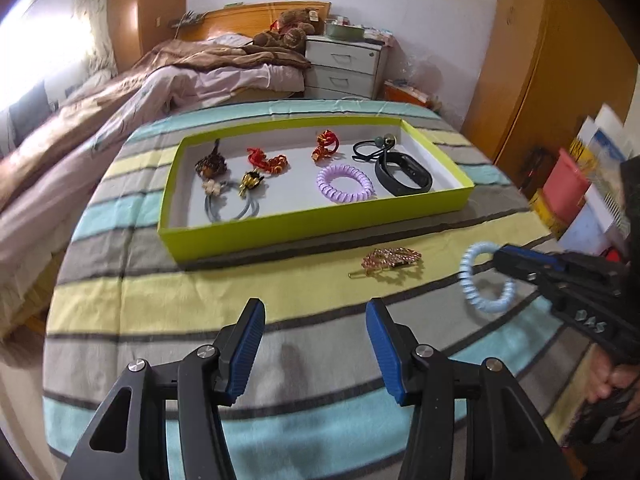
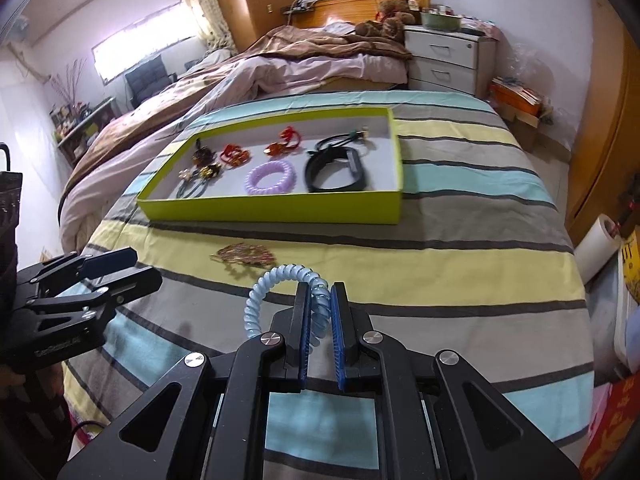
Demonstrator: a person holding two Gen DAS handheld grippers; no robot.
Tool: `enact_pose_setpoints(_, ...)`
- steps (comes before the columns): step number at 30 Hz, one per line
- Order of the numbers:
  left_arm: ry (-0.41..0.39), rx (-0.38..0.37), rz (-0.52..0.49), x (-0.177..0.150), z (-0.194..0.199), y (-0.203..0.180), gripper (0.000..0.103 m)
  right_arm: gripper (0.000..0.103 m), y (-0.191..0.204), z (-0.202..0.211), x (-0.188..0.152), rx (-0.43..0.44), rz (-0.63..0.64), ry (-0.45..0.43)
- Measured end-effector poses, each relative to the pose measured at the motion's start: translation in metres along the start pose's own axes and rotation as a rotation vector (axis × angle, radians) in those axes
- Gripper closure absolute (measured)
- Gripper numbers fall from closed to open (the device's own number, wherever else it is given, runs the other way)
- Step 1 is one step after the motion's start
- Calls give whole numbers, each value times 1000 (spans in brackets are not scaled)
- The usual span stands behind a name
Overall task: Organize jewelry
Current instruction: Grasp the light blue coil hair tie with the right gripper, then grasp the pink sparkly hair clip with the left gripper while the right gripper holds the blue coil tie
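Blue coil tie (image 2: 276, 292) in right tongs (image 2: 320, 294)

The left claw (image 1: 315, 312) hovers low on the near side with its jaws spread wide, gripping nothing. The right claw (image 2: 320, 294), raised at the right, has its jaws pinched nearly together.

Partly hidden: a coil hair tie held over a striped bedspread

The light-blue coil tie (image 2: 276, 292) vanishes between the right gripper (image 2: 320, 300) pads; the gold ornament (image 1: 392, 261) is too blurred to identify.
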State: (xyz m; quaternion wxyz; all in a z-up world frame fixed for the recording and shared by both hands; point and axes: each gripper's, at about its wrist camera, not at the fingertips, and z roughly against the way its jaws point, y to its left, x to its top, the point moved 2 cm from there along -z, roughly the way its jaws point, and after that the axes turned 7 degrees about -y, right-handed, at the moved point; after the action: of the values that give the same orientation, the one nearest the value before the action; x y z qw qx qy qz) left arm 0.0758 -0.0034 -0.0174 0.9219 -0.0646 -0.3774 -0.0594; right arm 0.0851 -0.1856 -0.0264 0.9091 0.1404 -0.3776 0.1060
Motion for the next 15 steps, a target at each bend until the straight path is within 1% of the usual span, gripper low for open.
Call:
enact_pose_setpoints(3,0,-15,-20,6,-8,-6,50,93,-9,2,0,-4,-20,-6)
enact_pose_setpoints(6,13,-19,-52,10,-19,-13,46,93,-16,4,1,-4,-36,-15)
enact_pose_setpoints(8,27,-21,-73,12,-27,-16,46,93,-20,5,2,1,-47,-19)
enact_pose_setpoints(12,49,-45,-69,15,-40,-18,46,93,-26,4,2,5,-60,-22)
enact_pose_setpoints(15,59,-56,-98,16,-46,-23,46,93,-29,2,2,9,-69,-20)
